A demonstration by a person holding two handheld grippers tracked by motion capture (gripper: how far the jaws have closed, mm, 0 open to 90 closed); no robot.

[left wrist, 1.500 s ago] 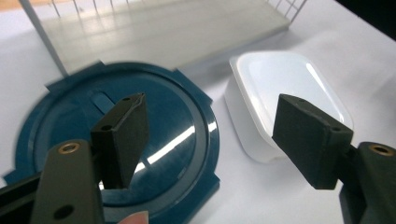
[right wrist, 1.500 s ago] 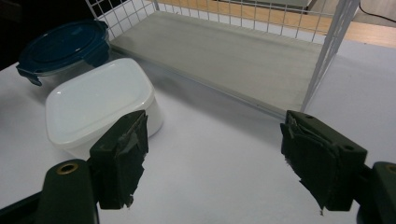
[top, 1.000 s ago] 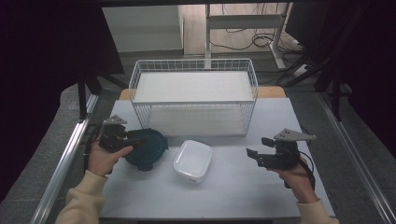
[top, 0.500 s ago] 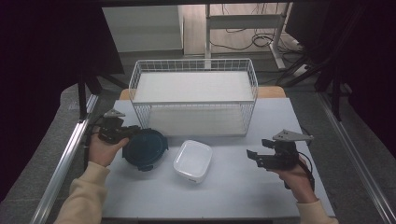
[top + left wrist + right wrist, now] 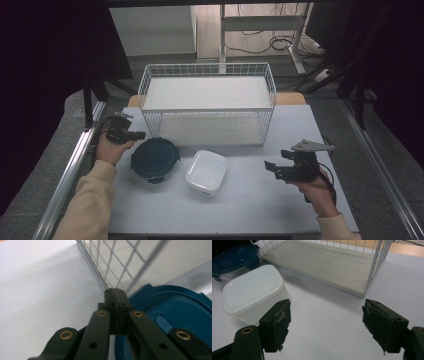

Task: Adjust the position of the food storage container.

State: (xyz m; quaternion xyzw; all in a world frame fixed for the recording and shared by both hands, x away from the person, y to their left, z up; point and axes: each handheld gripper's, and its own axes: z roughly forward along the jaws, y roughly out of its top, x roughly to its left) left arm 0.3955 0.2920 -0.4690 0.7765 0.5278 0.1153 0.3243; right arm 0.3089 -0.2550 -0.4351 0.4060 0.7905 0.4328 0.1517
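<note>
Jaws of your left gripper (image 5: 136,135) have just closed empty beside the blue container (image 5: 155,159), near the tabletop's left edge; reopen before grasping. Right gripper (image 5: 325,326) waits released.

Round container (image 5: 155,159) w/ dark teal-blue lid; rect. tub (image 5: 206,172) plain white, lid too. Wire basket (image 5: 207,70) white grid, pale base. Table (image 5: 250,205) light grey-lilac. Both grippers' jaws black.
</note>
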